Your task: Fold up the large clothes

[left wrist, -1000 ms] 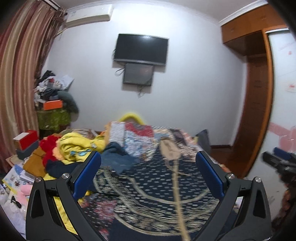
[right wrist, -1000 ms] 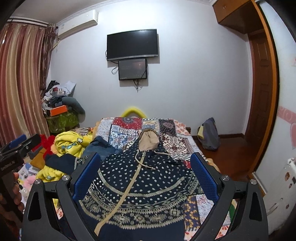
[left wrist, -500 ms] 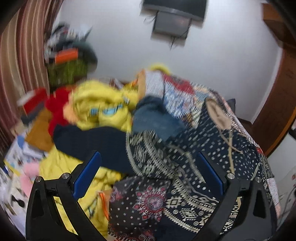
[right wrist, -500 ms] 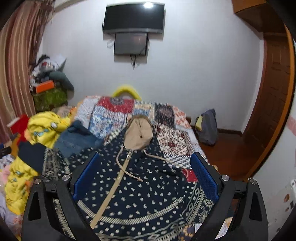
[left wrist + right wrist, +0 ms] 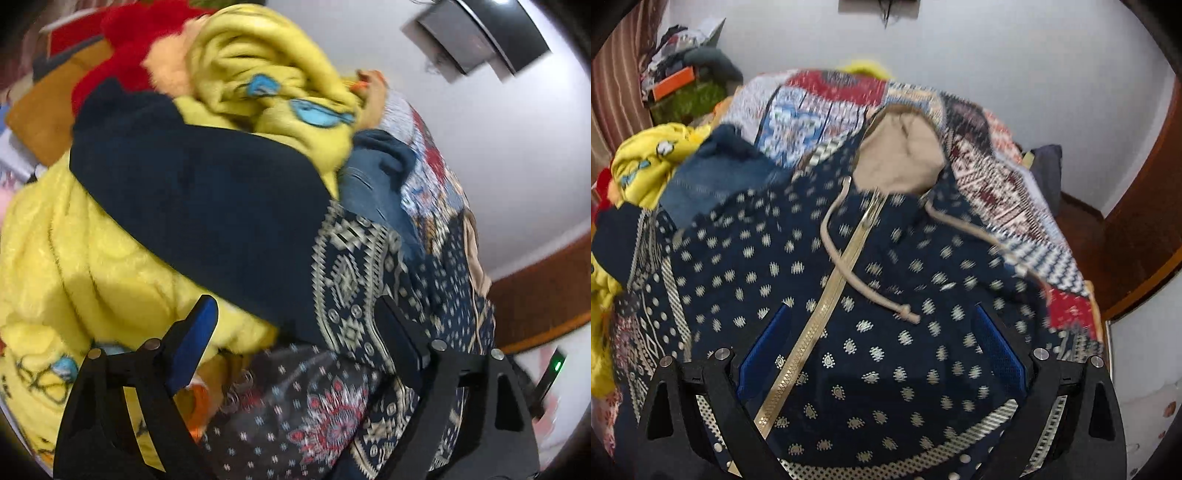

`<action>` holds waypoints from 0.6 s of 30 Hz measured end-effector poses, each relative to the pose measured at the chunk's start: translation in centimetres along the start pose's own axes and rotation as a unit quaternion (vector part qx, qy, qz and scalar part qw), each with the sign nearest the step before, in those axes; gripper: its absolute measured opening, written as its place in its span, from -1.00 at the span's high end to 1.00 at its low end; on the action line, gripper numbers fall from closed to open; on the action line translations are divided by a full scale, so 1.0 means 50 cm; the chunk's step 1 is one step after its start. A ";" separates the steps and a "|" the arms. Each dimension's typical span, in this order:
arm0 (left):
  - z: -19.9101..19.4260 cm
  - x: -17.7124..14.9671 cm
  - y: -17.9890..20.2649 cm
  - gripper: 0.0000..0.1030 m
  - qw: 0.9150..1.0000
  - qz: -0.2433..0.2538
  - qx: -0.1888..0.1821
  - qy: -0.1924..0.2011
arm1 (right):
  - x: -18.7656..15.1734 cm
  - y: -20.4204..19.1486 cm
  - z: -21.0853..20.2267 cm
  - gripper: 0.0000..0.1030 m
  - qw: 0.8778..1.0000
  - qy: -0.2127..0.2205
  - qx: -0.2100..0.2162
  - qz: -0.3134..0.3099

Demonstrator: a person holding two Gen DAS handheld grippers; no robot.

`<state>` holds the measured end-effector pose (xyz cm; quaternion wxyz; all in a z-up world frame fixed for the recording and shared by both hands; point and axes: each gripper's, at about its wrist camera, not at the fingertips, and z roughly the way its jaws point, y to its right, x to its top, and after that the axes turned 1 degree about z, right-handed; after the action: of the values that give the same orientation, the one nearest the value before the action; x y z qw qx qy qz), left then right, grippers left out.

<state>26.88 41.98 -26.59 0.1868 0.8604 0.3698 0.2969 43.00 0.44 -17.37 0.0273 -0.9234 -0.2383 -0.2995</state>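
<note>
1. My left gripper [image 5: 295, 325] points steeply down at the edge of the bed; its jaws are wide but closing, with nothing pressed between the pads.
2. Between and just ahead of those jaws lies the patterned sleeve [image 5: 351, 266] of the navy hooded jacket [image 5: 886, 295], with its plain dark cuff [image 5: 192, 192] running off beyond the left jaw.
3. A yellow fleece blanket [image 5: 74, 258] sits under and beside the left jaw; a yellow printed garment [image 5: 266, 81] is heaped farther ahead, past the cuff.
4. My right gripper [image 5: 882, 332] hangs over the jacket's chest with jaws spread wide, holding nothing.
5. The gold zipper [image 5: 820, 314] runs just inside the left jaw; the knotted drawstring end [image 5: 908, 314] lies between the jaws, ahead of the tips.
6. The tan-lined hood [image 5: 901, 155] lies well ahead of both jaws on the patchwork bedspread [image 5: 820, 96].
</note>
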 end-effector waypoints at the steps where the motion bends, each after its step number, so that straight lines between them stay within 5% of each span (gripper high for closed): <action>1: 0.008 0.010 -0.010 -0.67 1.000 -0.007 0.004 0.002 | -0.004 -0.002 0.007 -0.87 1.000 -0.005 0.002 -0.002; 13: 0.080 0.075 -0.062 -0.49 0.997 -0.059 0.054 -0.005 | -0.010 0.013 0.031 -0.87 1.000 -0.020 0.019 0.008; 16: 0.092 0.081 -0.062 -0.21 0.995 -0.046 0.091 -0.016 | -0.013 0.017 0.020 -0.87 1.000 -0.017 0.022 0.012; 18: 0.088 0.075 -0.061 -0.21 0.994 -0.048 0.093 -0.022 | -0.017 0.018 0.011 -0.87 1.000 -0.015 0.021 0.011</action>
<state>30.21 46.32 -30.17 0.1276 0.8616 0.4327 0.2328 43.10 -0.61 -18.21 0.0465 -0.9298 -0.2344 -0.2798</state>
